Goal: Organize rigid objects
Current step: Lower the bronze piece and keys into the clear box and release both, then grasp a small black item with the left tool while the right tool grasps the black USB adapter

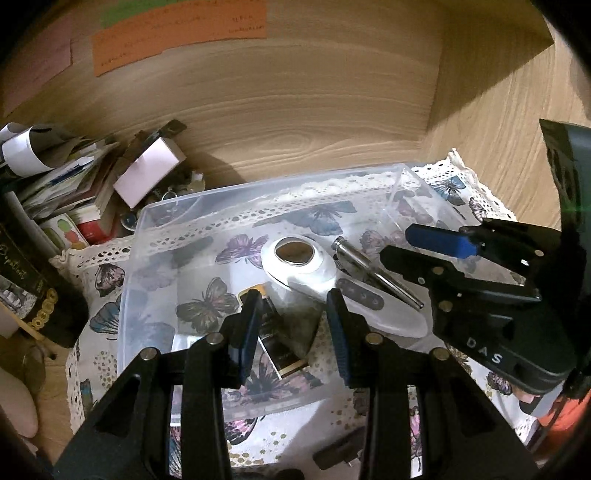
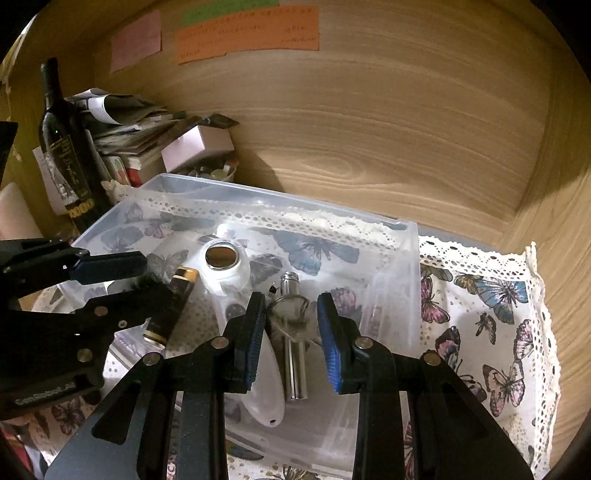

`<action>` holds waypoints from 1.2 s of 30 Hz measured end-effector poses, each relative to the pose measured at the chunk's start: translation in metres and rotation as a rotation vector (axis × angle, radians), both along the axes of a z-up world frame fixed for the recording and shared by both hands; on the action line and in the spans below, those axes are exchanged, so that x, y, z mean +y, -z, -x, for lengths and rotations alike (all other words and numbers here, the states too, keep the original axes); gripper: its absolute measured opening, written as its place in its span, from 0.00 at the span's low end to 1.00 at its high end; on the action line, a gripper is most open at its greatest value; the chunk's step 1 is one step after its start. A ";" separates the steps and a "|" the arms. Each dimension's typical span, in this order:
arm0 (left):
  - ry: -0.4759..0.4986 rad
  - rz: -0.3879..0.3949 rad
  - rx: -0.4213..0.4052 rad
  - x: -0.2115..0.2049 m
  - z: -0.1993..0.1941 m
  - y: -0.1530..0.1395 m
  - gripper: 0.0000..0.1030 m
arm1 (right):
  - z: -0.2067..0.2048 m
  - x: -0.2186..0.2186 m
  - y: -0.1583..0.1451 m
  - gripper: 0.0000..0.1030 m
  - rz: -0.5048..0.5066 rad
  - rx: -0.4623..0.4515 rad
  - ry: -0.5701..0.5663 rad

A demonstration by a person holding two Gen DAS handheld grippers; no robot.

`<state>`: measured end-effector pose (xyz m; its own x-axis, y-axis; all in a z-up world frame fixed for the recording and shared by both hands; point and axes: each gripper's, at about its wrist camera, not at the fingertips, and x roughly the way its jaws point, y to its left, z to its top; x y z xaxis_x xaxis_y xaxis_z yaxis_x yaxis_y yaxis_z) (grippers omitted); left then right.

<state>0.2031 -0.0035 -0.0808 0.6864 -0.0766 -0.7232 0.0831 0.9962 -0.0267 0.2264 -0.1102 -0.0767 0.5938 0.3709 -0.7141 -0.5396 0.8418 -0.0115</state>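
**Bin's filling up, both grippers empty over it**

Left wrist view: my left gripper (image 1: 293, 325) hangs spread wide, nothing between the pads, right over the clear bin (image 1: 155, 229). Below it lies the black tube (image 1: 275, 339) with gold bands. Further in sit the white gadget (image 1: 299, 264) with its round mirror-like window and the metal cylinder (image 1: 373, 269) alongside it. All three are inside the bin, on the butterfly cloth (image 1: 476, 199) showing through the bottom. The right gripper (image 1: 417, 245) comes in from the right, and "DAS" is printed on its body. The wine bottle (image 1: 22, 280) at left has a script label, maybe "Be patient", not sure.

Right wrist view: my right gripper (image 2: 291, 332) is released too, jaws apart above the cylinder (image 2: 295, 354) and some thin wire thing I can't identify. The left gripper (image 2: 122, 275) sits beside the tube (image 2: 173, 306). The orange note (image 2: 247, 33) on the back wall has handwriting, too blurry to read.

My read: this looks like the drop-off step, everything in sight already binned. Next move calls for lifting out cleanly without clipping the bin wall, then hunting for anything left outside.
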 end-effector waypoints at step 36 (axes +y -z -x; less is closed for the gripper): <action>-0.116 -0.034 -0.049 0.070 0.127 0.006 0.88 | 0.097 0.025 0.008 0.62 -0.035 0.063 -0.147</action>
<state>0.0761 0.0668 -0.0865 0.7239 0.0294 -0.6893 -0.0323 0.9994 0.0087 0.1293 -0.0849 -0.0846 0.4853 0.4761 -0.7333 -0.6558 0.7529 0.0548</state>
